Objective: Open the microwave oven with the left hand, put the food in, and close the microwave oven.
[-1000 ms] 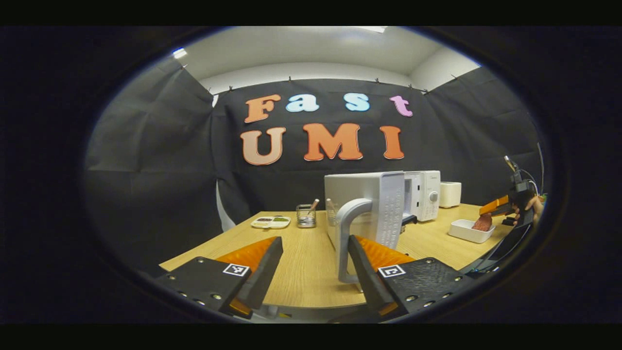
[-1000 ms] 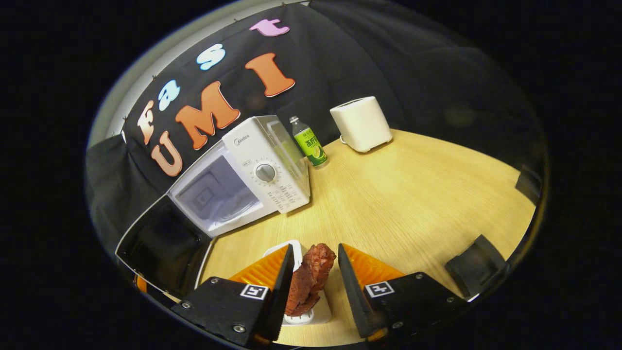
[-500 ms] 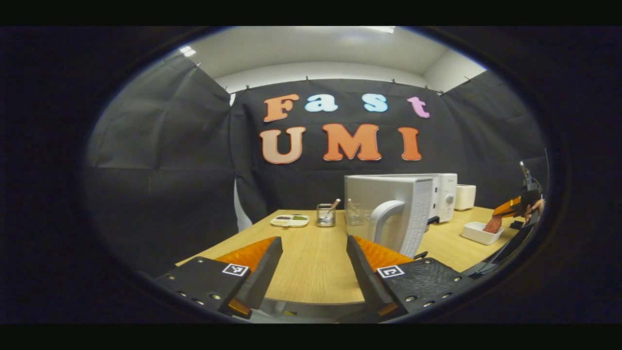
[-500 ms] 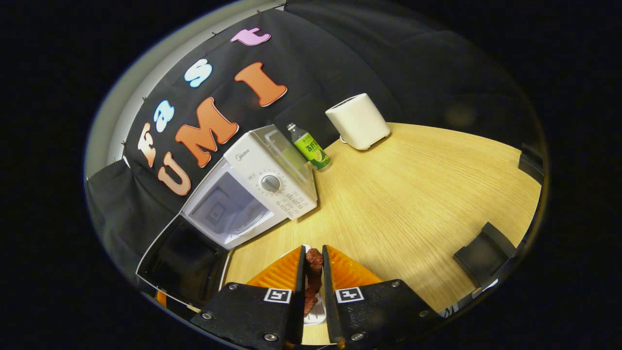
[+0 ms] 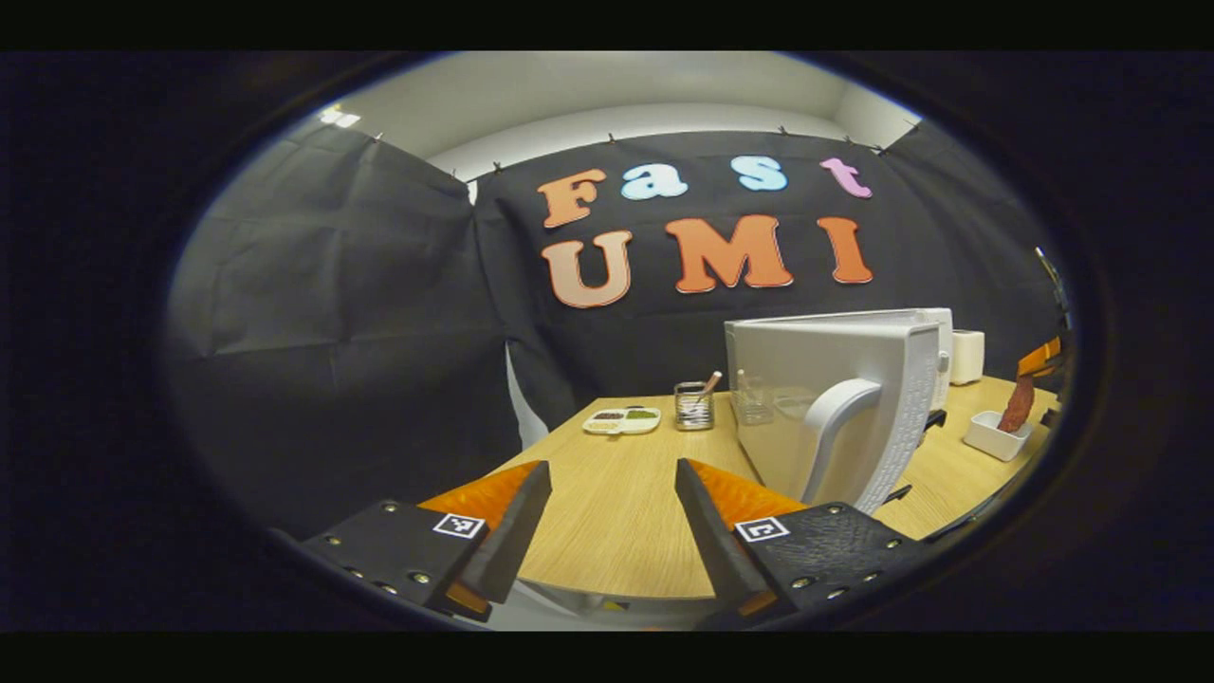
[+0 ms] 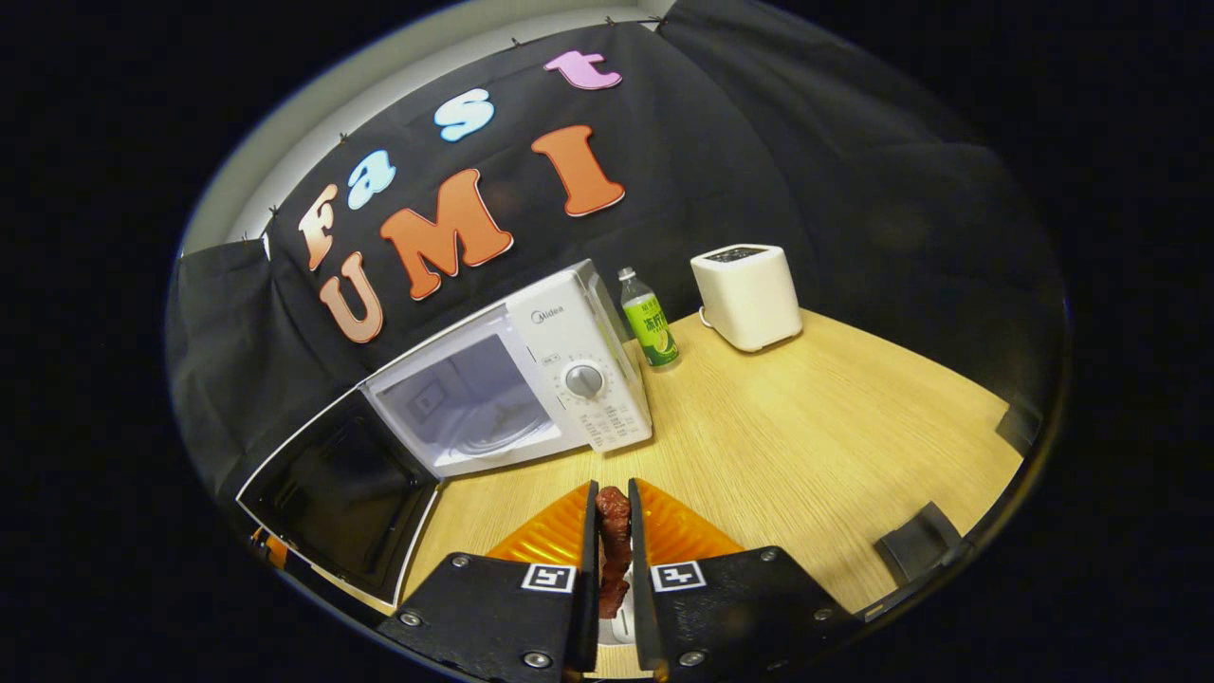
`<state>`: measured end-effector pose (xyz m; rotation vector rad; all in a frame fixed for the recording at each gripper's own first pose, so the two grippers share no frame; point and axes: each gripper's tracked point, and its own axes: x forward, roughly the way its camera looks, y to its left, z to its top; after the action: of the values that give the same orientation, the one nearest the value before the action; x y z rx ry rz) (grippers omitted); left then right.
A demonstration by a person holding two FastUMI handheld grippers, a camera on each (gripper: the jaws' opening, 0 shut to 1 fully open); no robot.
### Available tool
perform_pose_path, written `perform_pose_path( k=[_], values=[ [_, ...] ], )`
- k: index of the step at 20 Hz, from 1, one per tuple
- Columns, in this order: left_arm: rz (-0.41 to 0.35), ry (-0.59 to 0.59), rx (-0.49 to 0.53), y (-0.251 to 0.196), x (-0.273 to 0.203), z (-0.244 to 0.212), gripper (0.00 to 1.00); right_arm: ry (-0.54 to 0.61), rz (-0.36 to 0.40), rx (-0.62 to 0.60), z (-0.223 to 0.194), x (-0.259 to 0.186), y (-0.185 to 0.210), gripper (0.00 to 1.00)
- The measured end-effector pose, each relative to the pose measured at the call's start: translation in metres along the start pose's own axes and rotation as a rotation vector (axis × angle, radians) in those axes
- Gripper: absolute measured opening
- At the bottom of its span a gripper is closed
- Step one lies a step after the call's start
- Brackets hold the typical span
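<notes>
Right hand-held gripper point(image 6: 614, 569) clamps a dark red strip of meat point(image 6: 613, 550) between both fingers, held upright above a white dish point(image 6: 618, 630) that peeks out at 6 o'clock in the right gripper view. Beyond the fingers, at 11 o'clock, the white microwave oven point(image 6: 531, 375) stands on the wooden tabletop point(image 6: 806, 436) with its cavity exposed and its dark-windowed door point(image 6: 332, 493) swung wide toward 9 o'clock. A green-labelled bottle point(image 6: 649, 327) stands just beside the oven at 12 o'clock, and a white toaster point(image 6: 749, 294) sits near it at 1 o'clock.

Left hand-held gripper point(image 5: 607, 517) hangs with its fingers spread wide and nothing between them, over the near edge of the tabletop point(image 5: 616, 503) in the left gripper view. At 3 o'clock from it stands the oven door point(image 5: 835, 398), seen from outside with its curved grey handle point(image 5: 835, 432) just beyond the right finger, apart from it. Farther back at 12 o'clock sit a small compartment tray point(image 5: 622, 419) and a wire cup point(image 5: 694, 406) holding a stick. At the far 3 o'clock edge the meat point(image 5: 1019, 406) hangs over the white dish point(image 5: 996, 436).
</notes>
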<state>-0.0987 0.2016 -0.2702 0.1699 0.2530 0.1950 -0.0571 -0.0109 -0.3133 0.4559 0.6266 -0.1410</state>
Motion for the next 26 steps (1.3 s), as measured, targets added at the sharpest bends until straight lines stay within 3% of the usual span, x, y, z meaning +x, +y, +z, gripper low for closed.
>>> perform_pose_path(
  k=[10, 18, 26],
  values=[
    [0.056, -0.019, 0.019, 0.020, 0.027, 0.005, 0.80, -0.122, 0.057, -0.082, 0.063, 0.041, 0.079, 0.15],
    [0.070, -0.029, -0.005, 0.046, 0.045, 0.004, 0.80, -0.147, 0.121, -0.093, 0.056, 0.112, 0.169, 0.15],
    [0.090, -0.015, -0.047, 0.076, 0.056, -0.015, 0.80, -0.192, 0.078, 0.055, 0.039, 0.176, 0.196, 0.15]
  ],
)
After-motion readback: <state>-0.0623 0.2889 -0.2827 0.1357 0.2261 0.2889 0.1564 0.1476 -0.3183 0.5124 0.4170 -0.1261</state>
